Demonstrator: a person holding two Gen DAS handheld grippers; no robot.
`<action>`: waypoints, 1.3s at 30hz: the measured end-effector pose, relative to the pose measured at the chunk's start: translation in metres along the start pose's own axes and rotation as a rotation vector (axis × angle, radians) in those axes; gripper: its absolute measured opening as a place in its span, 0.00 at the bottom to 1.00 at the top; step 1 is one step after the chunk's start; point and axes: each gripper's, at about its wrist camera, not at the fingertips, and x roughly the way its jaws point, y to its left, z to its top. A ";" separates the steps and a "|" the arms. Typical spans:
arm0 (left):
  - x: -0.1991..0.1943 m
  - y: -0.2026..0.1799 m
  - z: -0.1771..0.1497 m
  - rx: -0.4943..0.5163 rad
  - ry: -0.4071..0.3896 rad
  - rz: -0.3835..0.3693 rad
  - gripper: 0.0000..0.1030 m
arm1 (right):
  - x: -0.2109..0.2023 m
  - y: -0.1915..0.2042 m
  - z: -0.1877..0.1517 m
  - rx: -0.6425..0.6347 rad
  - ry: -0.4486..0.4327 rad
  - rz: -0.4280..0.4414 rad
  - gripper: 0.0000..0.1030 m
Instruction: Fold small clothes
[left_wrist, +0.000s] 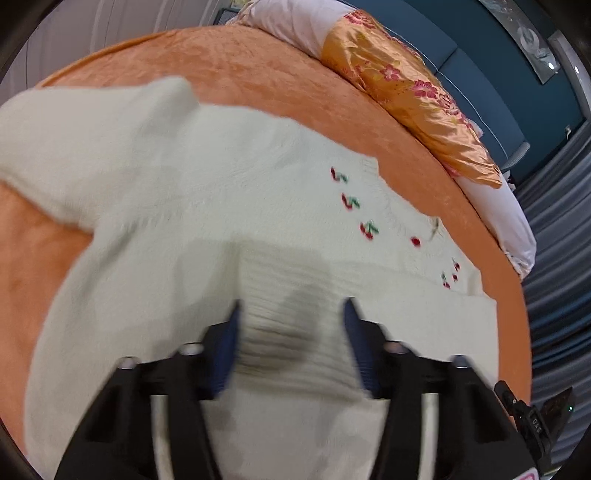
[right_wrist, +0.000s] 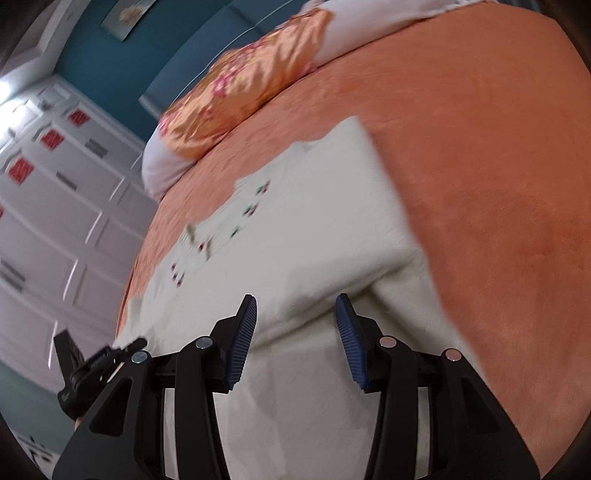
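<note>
Motion blur smears the cream sweater (left_wrist: 192, 192) — its near hem runs past the bottom edge.

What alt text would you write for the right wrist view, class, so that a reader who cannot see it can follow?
A cream sweater with small cherry motifs lies spread on an orange bedspread, with the right gripper just above its near edge, jaws apart and nothing pinched between them. A floral orange pillow lies further up the bed, and white cabinet doors stand to the left.
</note>
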 end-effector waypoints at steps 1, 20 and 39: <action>0.000 -0.001 0.005 0.011 -0.007 -0.001 0.12 | 0.006 -0.005 0.004 0.024 -0.002 0.005 0.42; 0.047 0.003 0.035 0.120 -0.053 0.074 0.00 | 0.013 -0.004 0.012 -0.056 -0.063 -0.077 0.10; 0.005 0.009 0.049 -0.134 -0.106 -0.221 0.58 | 0.033 -0.011 0.040 -0.100 -0.069 -0.145 0.43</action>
